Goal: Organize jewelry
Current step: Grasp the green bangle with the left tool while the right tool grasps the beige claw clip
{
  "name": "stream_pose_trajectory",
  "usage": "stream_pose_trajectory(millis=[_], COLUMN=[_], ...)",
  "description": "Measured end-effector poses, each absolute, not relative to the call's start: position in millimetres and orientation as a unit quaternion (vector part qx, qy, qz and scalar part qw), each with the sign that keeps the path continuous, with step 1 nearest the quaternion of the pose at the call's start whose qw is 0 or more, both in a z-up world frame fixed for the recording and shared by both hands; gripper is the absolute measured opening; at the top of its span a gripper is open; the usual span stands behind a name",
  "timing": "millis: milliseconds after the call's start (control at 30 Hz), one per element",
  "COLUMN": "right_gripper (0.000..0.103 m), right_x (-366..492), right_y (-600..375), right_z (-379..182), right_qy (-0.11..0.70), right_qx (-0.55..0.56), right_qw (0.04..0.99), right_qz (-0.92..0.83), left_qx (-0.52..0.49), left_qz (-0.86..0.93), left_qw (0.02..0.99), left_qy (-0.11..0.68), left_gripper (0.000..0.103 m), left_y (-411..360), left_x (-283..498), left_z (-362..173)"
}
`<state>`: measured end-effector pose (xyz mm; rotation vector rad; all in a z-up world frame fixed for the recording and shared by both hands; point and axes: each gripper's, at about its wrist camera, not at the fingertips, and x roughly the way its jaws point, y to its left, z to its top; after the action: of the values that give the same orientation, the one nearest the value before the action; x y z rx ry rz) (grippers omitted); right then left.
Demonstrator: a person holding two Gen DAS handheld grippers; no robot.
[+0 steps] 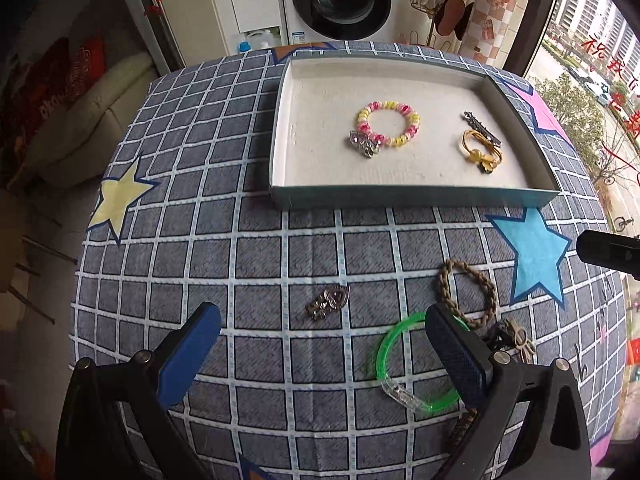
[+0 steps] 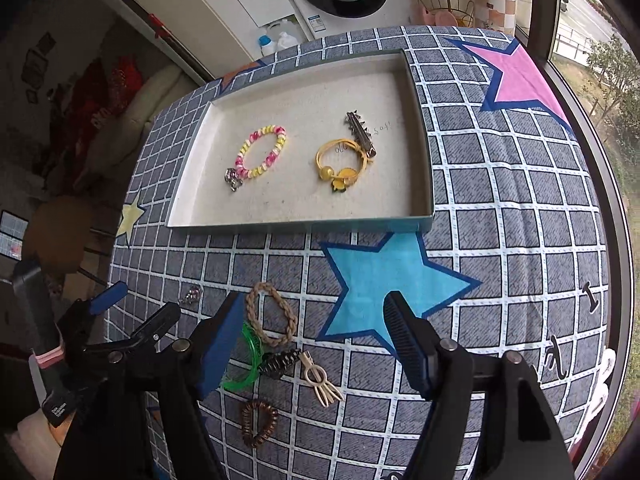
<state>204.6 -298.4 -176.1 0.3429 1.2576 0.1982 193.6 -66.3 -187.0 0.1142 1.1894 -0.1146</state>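
- Both claws stand apart and empty: left gripper [image 1: 322, 326] above a silver brooch [image 1: 328, 302], right gripper [image 2: 314, 314] above the blue star [image 2: 384, 284].
- The tray [image 1: 412, 196] holds a pink-yellow bracelet [image 1: 388, 124], yellow hair tie [image 1: 480, 150] and silver clip [image 1: 482, 128].
- The green bangle [image 1: 400, 336] and braided band [image 1: 468, 292] lie on the tablecloth [image 1: 260, 248], partly behind a finger.
- Only the right wrist view shows the brown coil tie [image 2: 258, 422] and cream clip [image 2: 320, 380] clearly.

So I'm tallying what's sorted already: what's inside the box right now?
Inside the box: a pink-and-yellow bracelet with a silver charm, a yellow hair tie, and a metal hair clip partly over it. Nothing else shows.
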Motion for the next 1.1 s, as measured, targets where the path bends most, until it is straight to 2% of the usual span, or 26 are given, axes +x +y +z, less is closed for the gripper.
stream_pose_trajectory(millis=[333,833,900,1000,1100], right_gripper=[0.075,0.075,0.075,0.074,0.069], right_x=[168,153,154,155,157], right_y=[-283,-257,-254,-248,-241], right_z=[-202,-235,-238,-242,-245], right_qy=[0.620,0.646,0.647,0.647,0.642], right_qx=[0.114,0.048,0.040,0.026,0.008], right_qw=[0.772,0.759,0.758,0.759,0.763], right_qz=[0.081,0.068,0.068,0.068,0.068], left_qx=[0.035,0.035,0.041,0.042,0.048], left_qz=[-0.049,-0.049,-0.049,-0.050,-0.057], left_qw=[0.799,0.790,0.787,0.786,0.788], left_qy=[0.599,0.610,0.614,0.614,0.611], left_gripper=[0.103,0.103,0.099,0.099,0.091], left_y=[-65,-64,-63,-63,-67], left_x=[175,181,185,184,179], left_z=[-215,-233,-235,-237,-239])
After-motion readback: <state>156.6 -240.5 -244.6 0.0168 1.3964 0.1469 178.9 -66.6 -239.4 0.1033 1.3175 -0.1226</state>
